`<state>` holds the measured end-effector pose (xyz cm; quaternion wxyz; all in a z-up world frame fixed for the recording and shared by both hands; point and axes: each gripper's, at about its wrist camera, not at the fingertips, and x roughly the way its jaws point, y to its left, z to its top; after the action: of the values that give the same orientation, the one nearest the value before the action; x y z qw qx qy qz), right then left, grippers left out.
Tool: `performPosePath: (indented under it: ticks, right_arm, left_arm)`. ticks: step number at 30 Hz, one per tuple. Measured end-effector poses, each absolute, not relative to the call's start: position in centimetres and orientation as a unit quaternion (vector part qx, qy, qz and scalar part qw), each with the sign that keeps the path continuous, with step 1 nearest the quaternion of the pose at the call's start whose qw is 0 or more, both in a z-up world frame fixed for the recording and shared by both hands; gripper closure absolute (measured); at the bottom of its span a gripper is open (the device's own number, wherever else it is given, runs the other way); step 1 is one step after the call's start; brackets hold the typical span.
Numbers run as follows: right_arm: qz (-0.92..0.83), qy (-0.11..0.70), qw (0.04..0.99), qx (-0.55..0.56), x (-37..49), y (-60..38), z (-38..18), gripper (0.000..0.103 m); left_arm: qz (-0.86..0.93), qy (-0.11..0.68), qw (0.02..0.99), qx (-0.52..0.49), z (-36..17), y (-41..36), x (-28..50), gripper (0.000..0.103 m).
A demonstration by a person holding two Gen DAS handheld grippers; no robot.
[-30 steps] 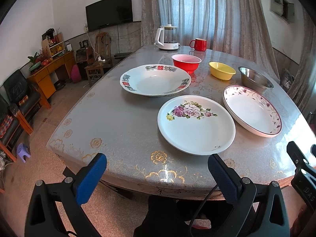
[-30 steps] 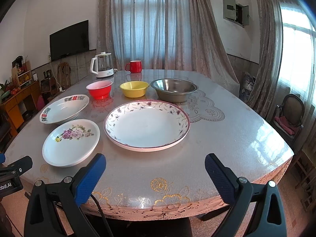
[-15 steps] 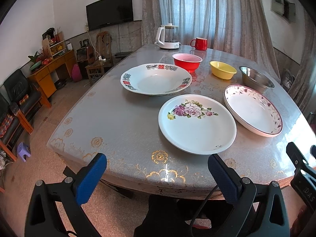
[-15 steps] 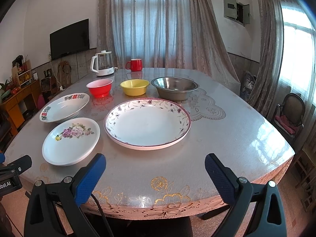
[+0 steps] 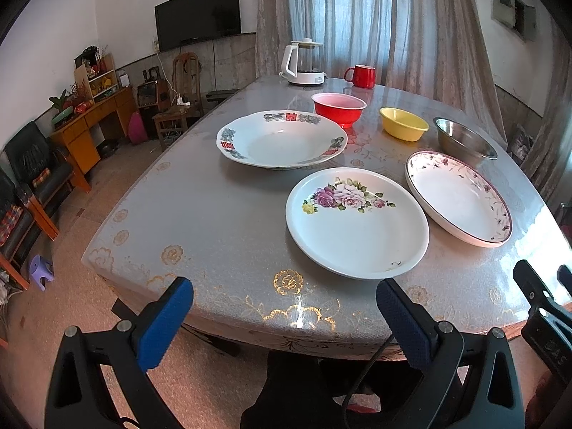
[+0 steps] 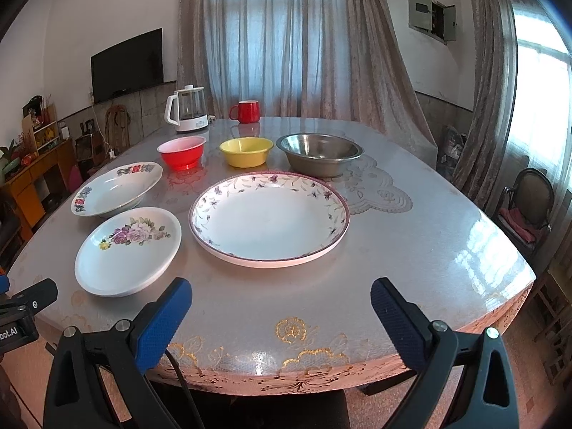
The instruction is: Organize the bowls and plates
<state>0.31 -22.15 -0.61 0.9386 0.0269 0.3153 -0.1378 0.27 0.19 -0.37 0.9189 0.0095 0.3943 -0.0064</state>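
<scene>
Round plates (image 6: 269,217) and bowls (image 6: 246,151), all upright, rims up.

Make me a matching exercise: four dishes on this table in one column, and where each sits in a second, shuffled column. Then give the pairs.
Column one:
1. rose plate
2. steel bowl
3. red bowl
4. yellow bowl

Column two:
A. middle of the bowl row
B. nearest the kettle
C. front, beside the purple-rimmed plate
D. on the lace mat

Pairs: 1-C, 2-D, 3-B, 4-A
</scene>
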Motion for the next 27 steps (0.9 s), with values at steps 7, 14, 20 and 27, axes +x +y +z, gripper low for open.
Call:
performPosePath:
  ticks: [7, 14, 20, 27]
  right_arm:
    - [-0.138, 0.316, 0.938, 0.024, 0.4, -22.2, -0.7, 0.001]
    - [-0.139, 0.321, 0.937, 0.025, 0.6, -22.1, -0.8, 0.001]
    - [-0.142, 0.326, 0.934, 0.031, 0.6, -22.3, -1.0, 0.001]
    - [-0.142, 0.326, 0.934, 0.027, 0.7, -22.2, -1.0, 0.001]
  left_arm:
    - [-0.007, 0.397, 0.918, 0.009, -0.5, 0.2, 0.4, 0.0]
    - [-0.007, 0.4, 0.917, 0.007, -0.6, 0.2, 0.5, 0.0]
    - [-0.009, 0.407, 0.913, 0.005, -1.0, 0.4, 0.7, 0.0]
    - [-0.031, 0.423, 0.905, -0.012, -1.6, 0.8, 1.4, 0.0]
